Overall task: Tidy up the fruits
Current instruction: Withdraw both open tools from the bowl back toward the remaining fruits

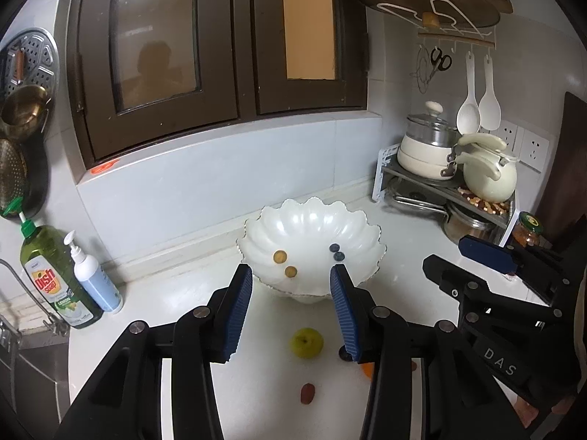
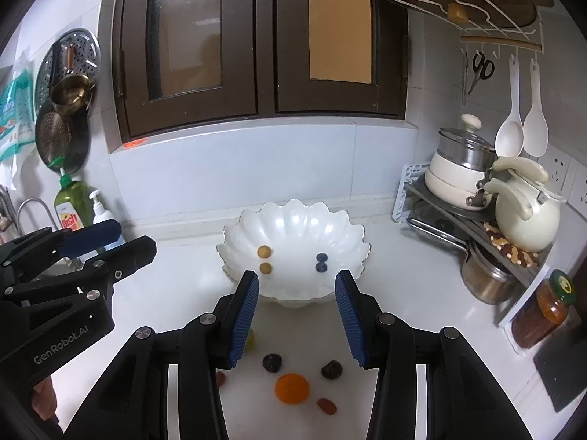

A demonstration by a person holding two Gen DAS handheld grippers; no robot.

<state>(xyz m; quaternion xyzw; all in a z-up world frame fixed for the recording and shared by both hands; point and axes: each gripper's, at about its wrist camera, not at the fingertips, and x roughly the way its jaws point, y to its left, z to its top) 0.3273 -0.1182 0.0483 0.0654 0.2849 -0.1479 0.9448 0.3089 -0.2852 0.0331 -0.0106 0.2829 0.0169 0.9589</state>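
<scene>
A white scalloped bowl [image 1: 312, 216] [image 2: 293, 220] stands on the counter and holds two yellow-brown berries [image 1: 280, 256] and two blueberries [image 1: 336, 252]. In front of it on the counter lie a green fruit [image 1: 306, 343], an orange [image 2: 291, 388], two dark round fruits [image 2: 272, 363] [image 2: 332, 369] and small red fruits [image 1: 307, 393] [image 2: 326, 406]. My left gripper [image 1: 291, 270] hovers over the bowl's near rim, open, nothing between its pads. My right gripper [image 2: 297, 275] hangs beside it on the right, also open and empty, above the dark fruits and the orange.
A dish soap bottle [image 1: 55, 275] and a pump bottle [image 1: 93, 278] stand by the sink [image 1: 22, 330] at the left. At the right, a corner rack [image 2: 477, 227] carries a pot and a kettle [image 2: 524, 216], with a steel pot [image 2: 484, 275] below it and a jar [image 2: 546, 308] in front.
</scene>
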